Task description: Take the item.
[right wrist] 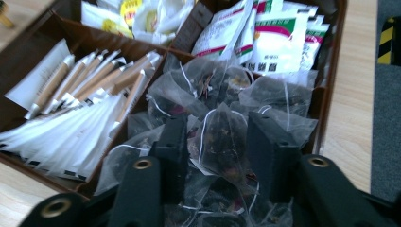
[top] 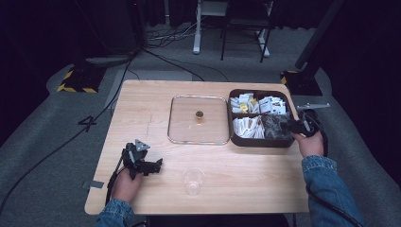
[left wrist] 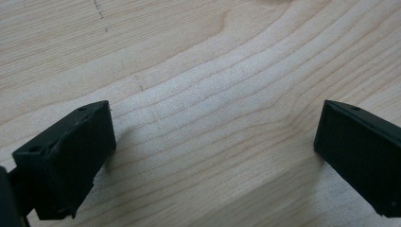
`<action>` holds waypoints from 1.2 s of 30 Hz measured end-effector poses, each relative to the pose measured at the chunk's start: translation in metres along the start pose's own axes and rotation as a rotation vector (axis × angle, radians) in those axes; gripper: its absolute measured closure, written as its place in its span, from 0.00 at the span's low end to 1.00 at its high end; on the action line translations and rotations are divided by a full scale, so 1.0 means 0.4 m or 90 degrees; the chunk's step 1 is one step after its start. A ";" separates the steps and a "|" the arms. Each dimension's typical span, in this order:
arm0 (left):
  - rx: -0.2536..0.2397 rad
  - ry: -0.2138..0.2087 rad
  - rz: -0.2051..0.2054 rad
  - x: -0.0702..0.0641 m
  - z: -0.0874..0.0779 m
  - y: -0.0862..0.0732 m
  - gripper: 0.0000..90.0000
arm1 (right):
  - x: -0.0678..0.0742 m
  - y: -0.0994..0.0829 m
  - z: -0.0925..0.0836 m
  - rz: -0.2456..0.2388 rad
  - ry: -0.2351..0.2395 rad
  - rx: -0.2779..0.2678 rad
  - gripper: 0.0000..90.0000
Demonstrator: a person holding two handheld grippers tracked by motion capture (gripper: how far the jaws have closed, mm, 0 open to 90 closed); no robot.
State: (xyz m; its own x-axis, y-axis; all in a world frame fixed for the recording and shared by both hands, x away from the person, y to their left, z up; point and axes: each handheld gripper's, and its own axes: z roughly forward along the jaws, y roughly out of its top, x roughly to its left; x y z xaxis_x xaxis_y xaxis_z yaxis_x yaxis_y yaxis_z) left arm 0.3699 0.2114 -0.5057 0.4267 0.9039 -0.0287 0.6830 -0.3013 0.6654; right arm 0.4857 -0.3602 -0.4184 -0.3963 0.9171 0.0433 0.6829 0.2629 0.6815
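The right gripper (right wrist: 215,142) reached into the box (top: 235,138), its jaws straddling one mesh tea bag (right wrist: 220,137) in the near right compartment, not yet closed on it. The step looked like picking a bag; next they should close and lift. The left gripper (left wrist: 213,151) rested released over bare table (left wrist: 198,71). One plastic cup (top: 193,180), one glass lid (top: 199,119), and one box of four compartments stood there.
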 end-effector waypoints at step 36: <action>0.000 0.000 0.000 0.000 0.000 0.000 0.00 | 0.020 0.015 -0.008 -0.024 0.000 -0.018 0.92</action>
State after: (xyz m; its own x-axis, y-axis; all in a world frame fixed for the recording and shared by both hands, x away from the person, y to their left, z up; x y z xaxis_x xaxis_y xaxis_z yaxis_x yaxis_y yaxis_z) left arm 0.3699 0.2113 -0.5057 0.4269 0.9038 -0.0289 0.6831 -0.3014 0.6653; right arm 0.4845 -0.3524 -0.4117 -0.4208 0.9070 0.0173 0.6496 0.2880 0.7036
